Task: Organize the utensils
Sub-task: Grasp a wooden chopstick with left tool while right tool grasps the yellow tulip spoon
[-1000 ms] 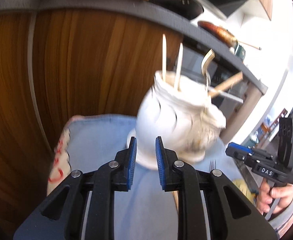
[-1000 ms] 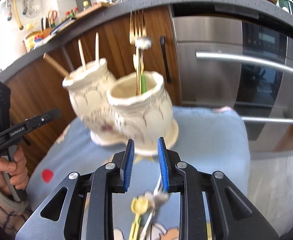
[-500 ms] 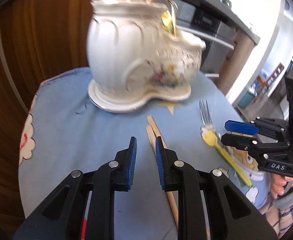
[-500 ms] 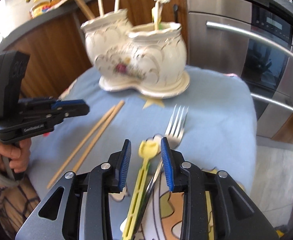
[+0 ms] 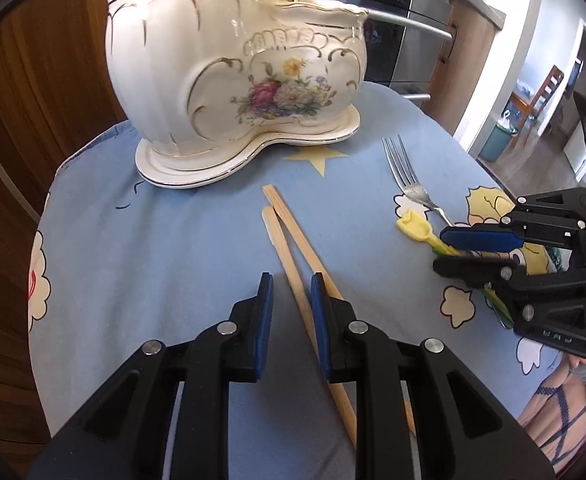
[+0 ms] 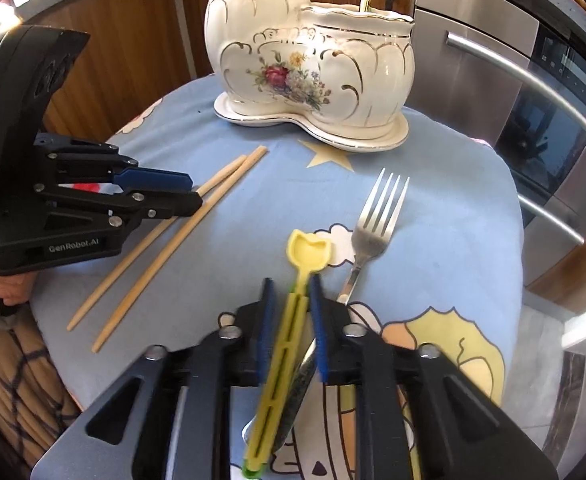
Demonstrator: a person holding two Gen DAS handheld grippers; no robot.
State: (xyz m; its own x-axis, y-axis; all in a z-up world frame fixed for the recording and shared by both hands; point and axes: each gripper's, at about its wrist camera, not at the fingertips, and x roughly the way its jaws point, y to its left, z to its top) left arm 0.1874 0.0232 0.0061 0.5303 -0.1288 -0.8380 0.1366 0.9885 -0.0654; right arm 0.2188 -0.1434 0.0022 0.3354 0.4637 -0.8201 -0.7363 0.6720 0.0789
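a: the left gripper [image 5: 291, 294] sits low over the blue cloth [image 5: 181, 240], its blue pads spread a little apart. one of the two wooden chopsticks [image 5: 293, 264] runs up between the pads; the other lies just beside the right pad and passes under that finger. nothing is pinched.

b: and the right gripper [image 6: 291, 298]?

a: also parted, not clamping. the yellow utensil [image 6: 293, 312] lies with its handle running straight between the pads, its flat yellow head just ahead of the fingertips. i cannot tell whether the pads touch the handle; a narrow gap shows on the left side.

b: where is the fork [image 6: 373, 228]?

a: just right of the yellow head, tines pointing towards the holder. its handle slants down and goes under the right finger, close against the yellow handle.

b: the holder itself?

a: the white ceramic holder [image 6: 313, 60], two joined pots with gold trim and a flower print, stands upright on its matching base at the far side of the cloth, well apart from both grippers. pale sticks rise from the left pot and thin metal handles from the right one; in the left wrist view a yellow piece shows above its rim.

b: how do the chopsticks lie?

a: side by side, nearly touching at the ends nearest the holder, spreading apart towards the person. in the right wrist view the left gripper's fingertips hang over their middle.
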